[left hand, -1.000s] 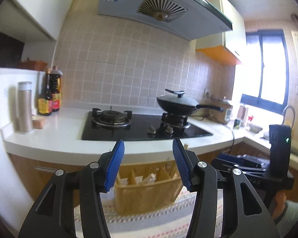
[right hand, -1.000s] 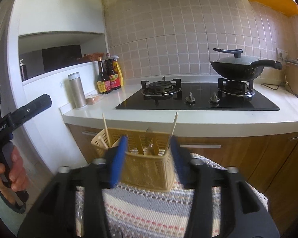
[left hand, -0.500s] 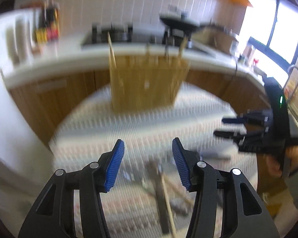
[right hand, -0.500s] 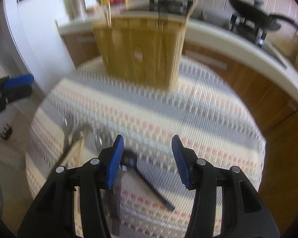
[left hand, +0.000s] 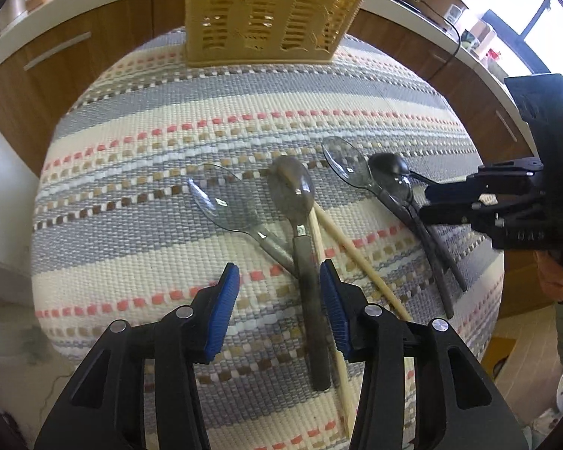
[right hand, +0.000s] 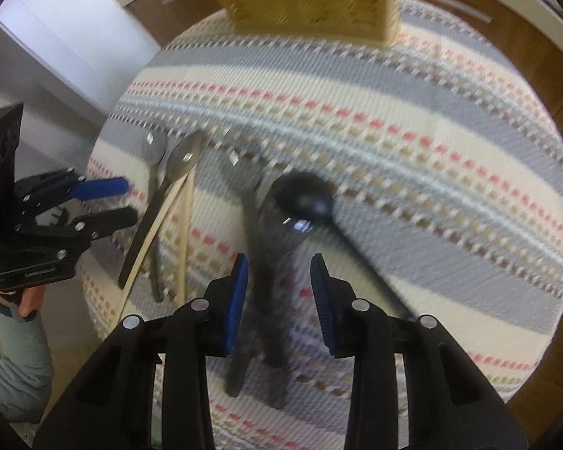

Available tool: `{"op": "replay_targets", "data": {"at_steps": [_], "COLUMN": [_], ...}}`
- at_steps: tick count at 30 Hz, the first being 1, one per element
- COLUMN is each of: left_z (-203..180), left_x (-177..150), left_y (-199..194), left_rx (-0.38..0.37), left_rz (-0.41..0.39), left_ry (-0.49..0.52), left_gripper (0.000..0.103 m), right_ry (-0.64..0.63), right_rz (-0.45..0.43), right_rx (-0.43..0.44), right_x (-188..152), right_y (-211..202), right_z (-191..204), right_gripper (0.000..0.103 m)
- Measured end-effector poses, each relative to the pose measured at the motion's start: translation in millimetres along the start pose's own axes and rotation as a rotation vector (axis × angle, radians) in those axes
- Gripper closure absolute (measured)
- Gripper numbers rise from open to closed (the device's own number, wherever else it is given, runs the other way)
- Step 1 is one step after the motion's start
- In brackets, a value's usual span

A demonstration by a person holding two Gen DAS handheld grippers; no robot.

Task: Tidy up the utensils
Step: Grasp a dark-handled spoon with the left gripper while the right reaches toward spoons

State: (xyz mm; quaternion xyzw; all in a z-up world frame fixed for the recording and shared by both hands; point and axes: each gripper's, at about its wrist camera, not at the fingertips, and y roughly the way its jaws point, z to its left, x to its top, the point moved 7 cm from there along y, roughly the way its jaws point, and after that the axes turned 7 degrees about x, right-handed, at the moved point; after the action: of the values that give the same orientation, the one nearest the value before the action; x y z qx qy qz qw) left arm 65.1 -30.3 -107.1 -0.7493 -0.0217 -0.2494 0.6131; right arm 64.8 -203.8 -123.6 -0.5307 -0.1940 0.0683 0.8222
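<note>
Pick-up step — both grippers hang wide open and empty: left gripper [left hand: 279,302] straddles the brown spoon [left hand: 300,221] handle at lower centre, right gripper [right hand: 279,292] over the dark spoons [right hand: 270,258]; next, close, then carry to the basket [left hand: 274,11] at top.

text: none legible | gripper body [right hand: 30,258] print: too small

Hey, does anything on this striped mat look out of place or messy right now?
Yes. Spoons and chopsticks lie loose and crisscrossed on the mat instead of in the yellow basket behind them.
</note>
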Motion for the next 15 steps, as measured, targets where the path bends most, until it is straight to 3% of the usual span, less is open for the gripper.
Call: {"op": "replay_targets", "data": {"at_steps": [6,10,11,12,13,15], "left_z": [-9.2,-11.0,-15.3,-17.2,-18.0,-21.3], "left_x": [0.1,3.0,5.5,7.3,7.4,10.2], "left_y": [9.8,11.0,12.7,13.8,15.6,18.1], "left_rx": [0.054,0.063,0.060,0.049,0.048,0.050], "left_rz": [0.009,0.003,0.002,0.000,0.008,-0.002], "left_ry": [0.035,0.039,0.041,0.040,0.038,0.040], "left_gripper": [0.065,0.065,0.073,0.088,0.091,0.093], "right_ry": [-0.017,-0.001,0.005,0.009,0.011,0.013], "right_rz": [0.008,0.002,0.002,0.003,0.003,0.004], "right_rx": [-0.063,-0.051,-0.040,-0.033,-0.027,0.001], "right_x": [-1.6,3.6,4.9,5.4,5.8,4.1], "right_y": [14.5,19.1,19.9,18.5,16.5,11.3], "right_z": [6.0,7.5,7.1,4.6,2.2,-1.7], "right_gripper": [0.073,0.073,0.073,0.074,0.087,0.093]}}
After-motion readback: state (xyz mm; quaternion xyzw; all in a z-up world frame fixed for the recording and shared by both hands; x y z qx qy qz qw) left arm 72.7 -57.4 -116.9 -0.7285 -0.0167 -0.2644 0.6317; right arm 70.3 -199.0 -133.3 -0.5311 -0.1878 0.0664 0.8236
